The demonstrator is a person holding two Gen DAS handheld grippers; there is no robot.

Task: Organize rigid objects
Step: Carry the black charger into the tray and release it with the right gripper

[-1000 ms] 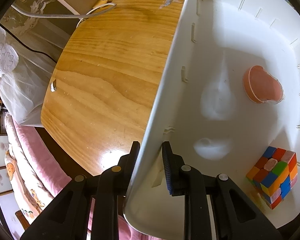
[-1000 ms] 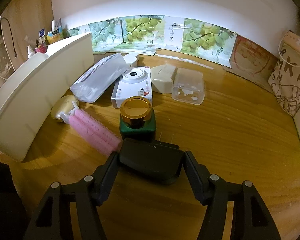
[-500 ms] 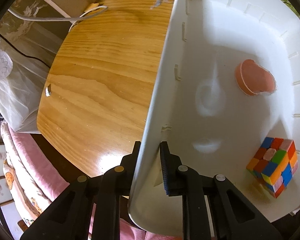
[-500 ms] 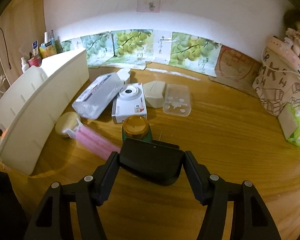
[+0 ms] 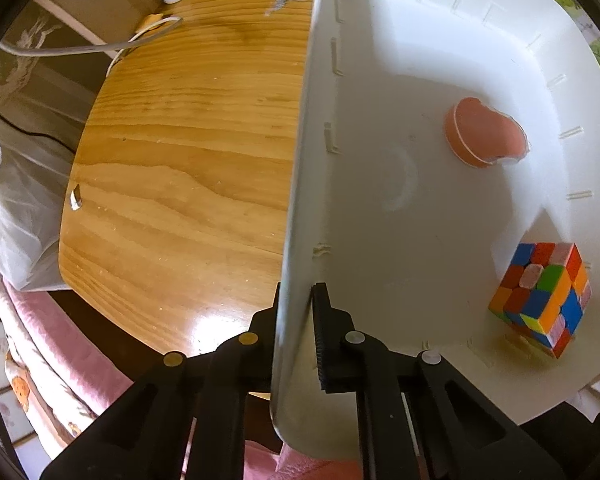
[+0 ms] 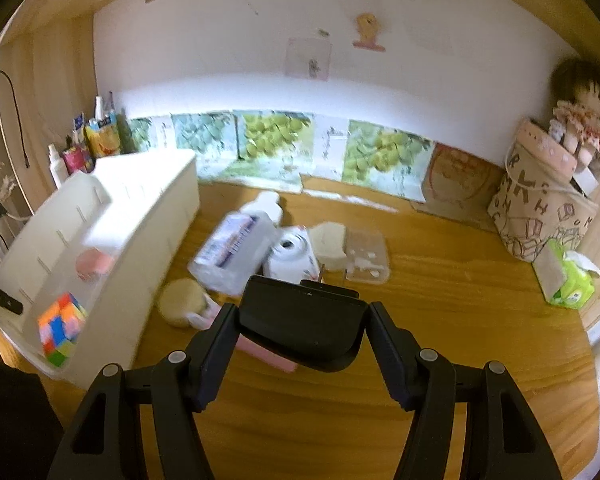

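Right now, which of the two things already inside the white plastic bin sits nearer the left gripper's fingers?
The multicoloured puzzle cube, in the bin's near corner. The round pink disc lies farther along the bin floor.

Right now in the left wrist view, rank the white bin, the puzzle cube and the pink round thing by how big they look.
1. White bin, by far.
2. Puzzle cube and pink round thing: they look alike, so I won't rank them.

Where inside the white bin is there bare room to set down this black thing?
The bin floor is bare between the pink puck, the colour cube and the wall pinched by the closing left gripper. Outside, the clutter beside the bin is crowded.
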